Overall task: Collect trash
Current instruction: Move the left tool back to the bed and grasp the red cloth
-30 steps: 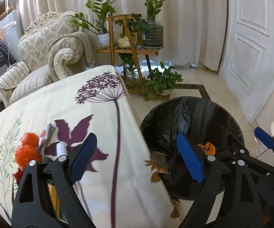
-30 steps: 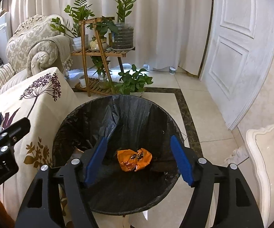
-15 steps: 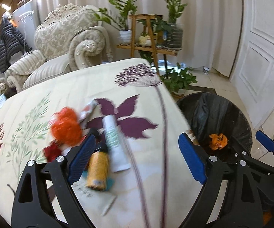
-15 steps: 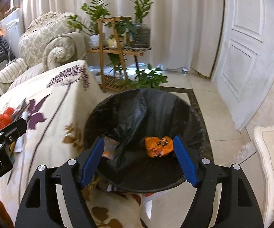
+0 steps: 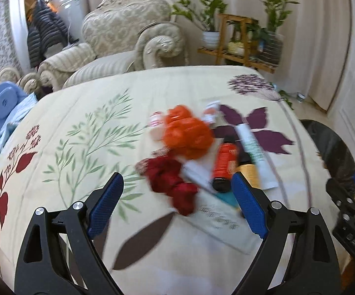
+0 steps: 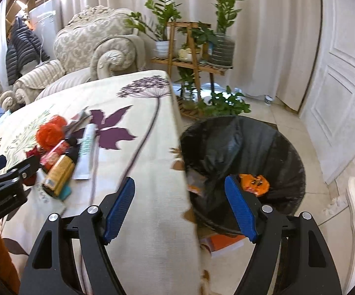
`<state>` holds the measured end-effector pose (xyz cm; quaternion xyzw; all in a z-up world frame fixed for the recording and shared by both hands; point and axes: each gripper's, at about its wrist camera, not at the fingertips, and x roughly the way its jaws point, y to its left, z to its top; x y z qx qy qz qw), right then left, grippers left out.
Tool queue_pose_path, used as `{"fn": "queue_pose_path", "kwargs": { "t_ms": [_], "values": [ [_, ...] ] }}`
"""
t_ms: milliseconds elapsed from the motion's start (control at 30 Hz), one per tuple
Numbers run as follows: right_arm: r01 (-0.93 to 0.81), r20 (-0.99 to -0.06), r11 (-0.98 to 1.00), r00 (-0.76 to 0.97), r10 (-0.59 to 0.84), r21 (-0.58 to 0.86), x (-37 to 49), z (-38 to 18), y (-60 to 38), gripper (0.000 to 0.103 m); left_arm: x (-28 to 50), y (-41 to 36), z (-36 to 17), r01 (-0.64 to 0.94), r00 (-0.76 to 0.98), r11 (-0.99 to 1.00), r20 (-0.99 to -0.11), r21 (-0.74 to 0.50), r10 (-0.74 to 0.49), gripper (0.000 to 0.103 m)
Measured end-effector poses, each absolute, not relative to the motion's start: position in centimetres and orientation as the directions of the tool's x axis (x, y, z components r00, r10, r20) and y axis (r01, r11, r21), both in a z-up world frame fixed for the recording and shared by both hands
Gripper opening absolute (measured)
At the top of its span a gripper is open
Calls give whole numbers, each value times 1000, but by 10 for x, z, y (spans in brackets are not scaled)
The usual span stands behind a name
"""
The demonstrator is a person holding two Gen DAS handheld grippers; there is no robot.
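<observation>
A pile of trash lies on the floral tablecloth [image 5: 84, 127]: an orange mesh ball [image 5: 189, 132], a dark red crumpled wrapper [image 5: 172, 182], an orange bottle [image 5: 224, 162], a yellow bottle [image 5: 248, 172] and a white-green tube [image 5: 253, 150]. My left gripper [image 5: 177, 206] is open and empty just in front of the red wrapper. My right gripper [image 6: 180, 206] is open and empty, over the table's edge beside the black-lined bin [image 6: 251, 145]. An orange wrapper [image 6: 253, 184] lies inside the bin. The pile also shows in the right wrist view [image 6: 59, 157].
An ornate armchair [image 5: 128, 36] stands behind the table. A wooden plant stand [image 6: 192, 49] with potted plants stands by the curtain. A white door [image 6: 342, 98] is to the right. A white paper sheet [image 5: 221, 223] lies under the trash.
Both grippers have swung left, away from the bin and toward the table. The trash pile now sits in front of my left gripper. The bin has slid to the right of both views.
</observation>
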<state>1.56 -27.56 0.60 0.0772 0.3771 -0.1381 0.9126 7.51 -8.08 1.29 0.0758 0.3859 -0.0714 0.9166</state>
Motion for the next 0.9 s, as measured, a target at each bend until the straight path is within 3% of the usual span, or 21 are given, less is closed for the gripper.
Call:
{"fn": "queue_pose_path", "kwargs": {
  "t_ms": [167, 233, 433, 600, 700, 900],
  "values": [
    [283, -716, 959, 675, -179, 27, 23, 5, -259, 73, 89, -63, 5, 175, 676, 982, -734, 74, -65, 86],
    [274, -717, 961, 675, -173, 26, 24, 5, -255, 73, 96, -59, 4, 186, 665, 981, -743, 62, -79, 81],
    [260, -720, 965, 674, -164, 24, 24, 4, -249, 73, 104, -55, -6, 225, 617, 974, -774, 0, -143, 60],
    [254, -724, 967, 671, -160, 22, 26, 3, -246, 73, 107, -54, -13, 258, 582, 965, -790, -47, -194, 33],
    [252, -724, 967, 671, -160, 20, 27, 4, -245, 74, 104, -55, -13, 272, 587, 961, -784, -44, -202, 24],
    [243, -721, 970, 677, -148, 29, 27, 6, -241, 73, 93, -47, -8, 269, 608, 963, -771, -23, -188, 22]
  ]
}}
